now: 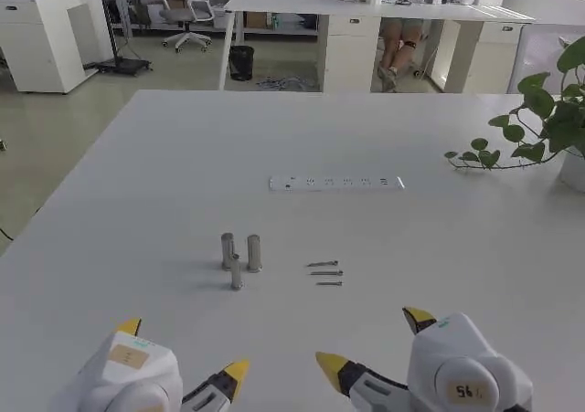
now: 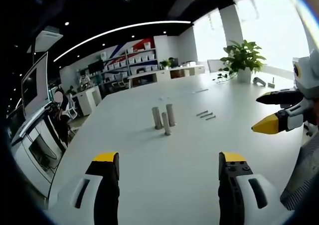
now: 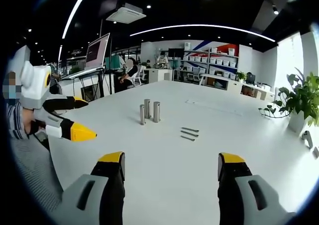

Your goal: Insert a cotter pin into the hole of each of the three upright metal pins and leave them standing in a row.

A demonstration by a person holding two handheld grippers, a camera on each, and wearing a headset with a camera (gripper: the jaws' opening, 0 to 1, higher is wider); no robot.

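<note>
Three upright metal pins (image 1: 239,255) stand bunched together on the white table (image 1: 137,211), also seen as metal pins (image 2: 164,118) and metal pins (image 3: 149,112). Three cotter pins (image 1: 325,273) lie side by side just right of them, cotter pins (image 2: 206,115) and cotter pins (image 3: 189,133). My left gripper (image 1: 181,349) hovers at the near edge, open and empty, its gripper (image 2: 168,163) pointing at the pins. My right gripper (image 1: 373,343) is beside it, open and empty, right gripper (image 3: 171,164) also facing the pins.
A white power strip (image 1: 336,183) lies farther back on the table. A leafy potted plant (image 1: 547,124) stands at the right edge. Desks, a chair and a seated person's legs are beyond the table.
</note>
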